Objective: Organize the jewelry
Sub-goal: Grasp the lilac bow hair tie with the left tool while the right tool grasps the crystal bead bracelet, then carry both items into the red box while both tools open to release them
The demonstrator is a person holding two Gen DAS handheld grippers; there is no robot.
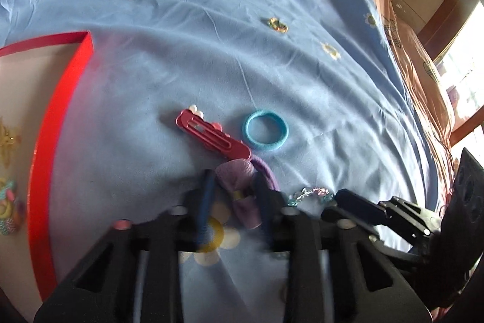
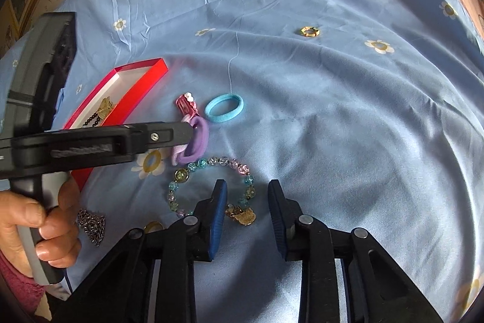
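Note:
My left gripper (image 1: 234,180) is shut on a purple bow hair tie (image 1: 242,196), held just above the blue sheet; it also shows in the right wrist view (image 2: 196,141). A red hair clip (image 1: 211,135) and a blue hair band (image 1: 266,130) lie just beyond it. My right gripper (image 2: 248,189) is open and empty over a beaded bracelet (image 2: 211,186) with a gold charm. A gold ring (image 2: 310,31) lies farther off. The red box (image 1: 45,141) at the left holds several pieces.
A dark chain (image 2: 90,224) and a small gold piece (image 2: 152,227) lie by the hand at lower left. The flowered blue sheet (image 2: 332,111) covers the bed. A pink cover (image 1: 423,80) and a wooden bed frame stand at the right.

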